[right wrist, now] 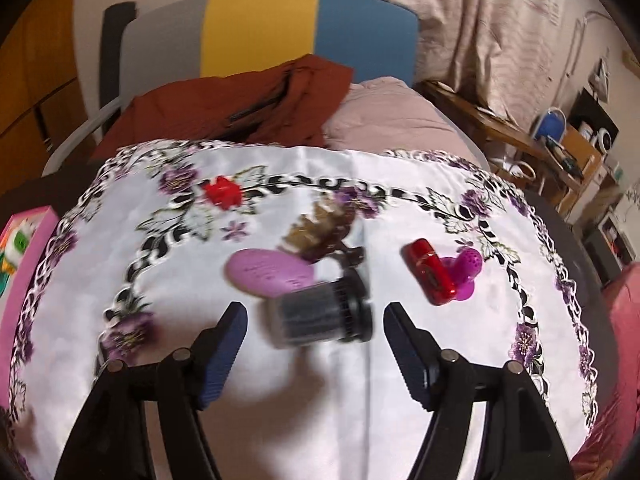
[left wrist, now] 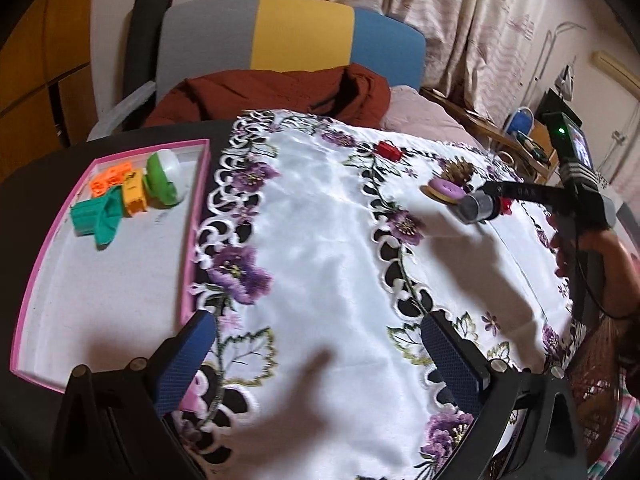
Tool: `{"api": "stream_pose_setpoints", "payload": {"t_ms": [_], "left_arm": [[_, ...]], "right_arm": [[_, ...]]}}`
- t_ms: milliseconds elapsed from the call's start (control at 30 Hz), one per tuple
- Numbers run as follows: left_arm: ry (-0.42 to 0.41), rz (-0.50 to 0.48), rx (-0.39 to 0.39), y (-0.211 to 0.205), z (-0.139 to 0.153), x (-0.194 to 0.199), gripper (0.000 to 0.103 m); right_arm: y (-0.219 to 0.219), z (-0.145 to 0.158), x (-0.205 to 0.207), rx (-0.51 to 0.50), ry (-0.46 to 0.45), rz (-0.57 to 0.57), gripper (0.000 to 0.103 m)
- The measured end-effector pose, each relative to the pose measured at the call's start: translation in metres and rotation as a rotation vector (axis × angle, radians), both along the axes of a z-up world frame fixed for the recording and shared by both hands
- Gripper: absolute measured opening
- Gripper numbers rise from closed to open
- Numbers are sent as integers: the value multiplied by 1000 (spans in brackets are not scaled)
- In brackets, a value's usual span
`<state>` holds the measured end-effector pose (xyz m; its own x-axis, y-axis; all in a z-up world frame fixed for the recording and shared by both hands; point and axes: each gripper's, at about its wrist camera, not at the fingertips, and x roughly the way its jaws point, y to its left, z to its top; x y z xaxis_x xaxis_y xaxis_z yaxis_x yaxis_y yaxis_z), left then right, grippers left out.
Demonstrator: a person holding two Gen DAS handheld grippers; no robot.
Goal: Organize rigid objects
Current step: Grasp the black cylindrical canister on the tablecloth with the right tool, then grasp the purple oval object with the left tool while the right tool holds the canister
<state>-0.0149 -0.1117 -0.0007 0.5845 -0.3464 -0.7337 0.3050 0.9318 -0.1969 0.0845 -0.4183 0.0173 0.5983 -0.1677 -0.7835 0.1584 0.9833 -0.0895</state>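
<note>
On the white cloth (right wrist: 320,400) with purple flowers covering the dark worktop (left wrist: 120,136), a grey-and-black cylinder (right wrist: 320,316) is lying on its side, blurred, just ahead of the right tool (right wrist: 316,344), whose blue pads are standing wide apart and touching nothing. Just beyond the cylinder a purple disc (right wrist: 268,270) is lying flat, and behind that sits what is probably a pine cone (right wrist: 320,228), too smeared to be sure. To the right a red piece (right wrist: 428,274) is touching a magenta piece (right wrist: 466,270); farther back on the left a small red block (right wrist: 222,194) is sitting alone on the embroidered border. The left tool (left wrist: 320,364) is hanging over the near part of the cloth with its pads spread wide and nothing between them. At the left a pink tray (left wrist: 192,240) is holding a teal piece (left wrist: 98,216), orange blocks (left wrist: 120,188) and a green-and-white capsule (left wrist: 164,178), bunched at its far end. A hand (left wrist: 576,248) is gripping the right tool's handle.
</note>
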Motion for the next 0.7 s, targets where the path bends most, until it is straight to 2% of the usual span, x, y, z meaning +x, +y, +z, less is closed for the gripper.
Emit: {"api": "stream_pose_setpoints", "payload": {"t_ms": [33,100,267,367,467,500,533,700], "left_arm": [[2,-6,1,-3,0,-1,103],[5,-15,7,-8,-1,-2,103],[12,-33,21,-17,-2,-1,103],[19,-42,23,-23,-4,1,103],[32,-56,25,-33,-6,4,103],[36,-63,25,-37,-6,7,103],[37,-67,24,-41,-5,9,103],[38,-90,13,-64,0,28,103]], "right_arm": [[-5,-2,2,11,-1,-2,83],[-10,-8,6,27,-2,5,87],[-13,-29,19,48,67,52,88],[-13,-36,22,40,76,50,88],[-12,-39,25,-3,77,53,85],[-13,-40,25,3,79,58,73],[-14,-41,25,16,86,55,70],[-24,-39,23,87,95,23,70]]}}
